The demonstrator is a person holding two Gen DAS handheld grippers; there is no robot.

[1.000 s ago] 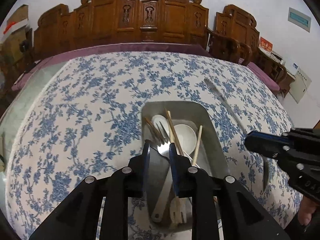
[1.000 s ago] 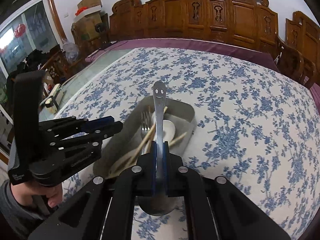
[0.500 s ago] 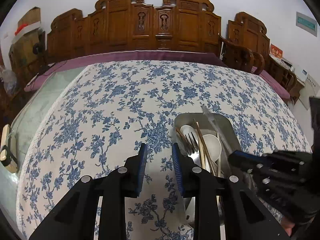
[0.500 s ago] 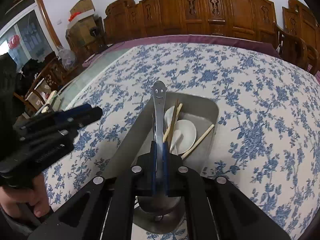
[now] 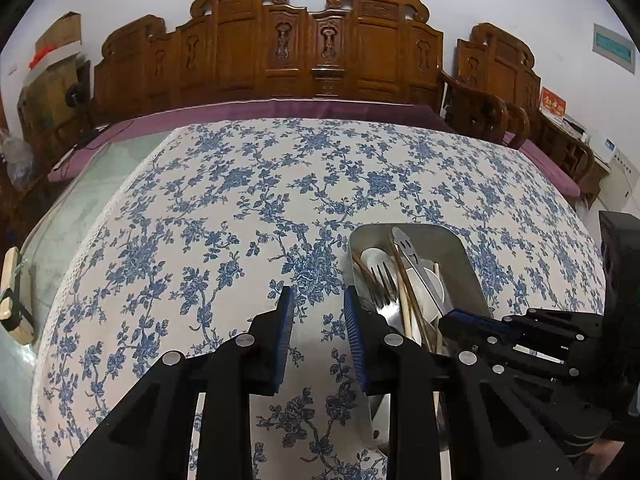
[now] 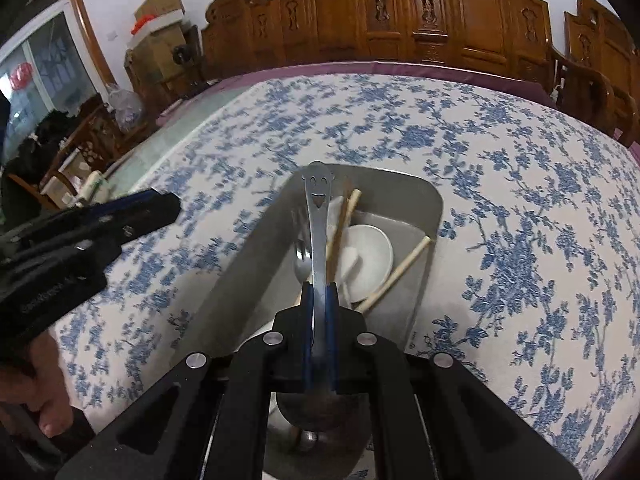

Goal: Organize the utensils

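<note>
Holding white ceramic spoons (image 6: 366, 256), a metal fork (image 5: 383, 282) and wooden chopsticks (image 6: 394, 272), the steel tray (image 6: 430, 204) sits on the blue-flowered tablecloth (image 6: 500, 168). Over the tray, the right gripper (image 6: 319, 294) is clenched on a smiley-faced spoon (image 6: 316, 200), handle pointing away, bowl at the near end. Just left of the tray, the left gripper (image 5: 318, 312) hangs over bare cloth, its jaws having just parted, nothing between them.
</note>
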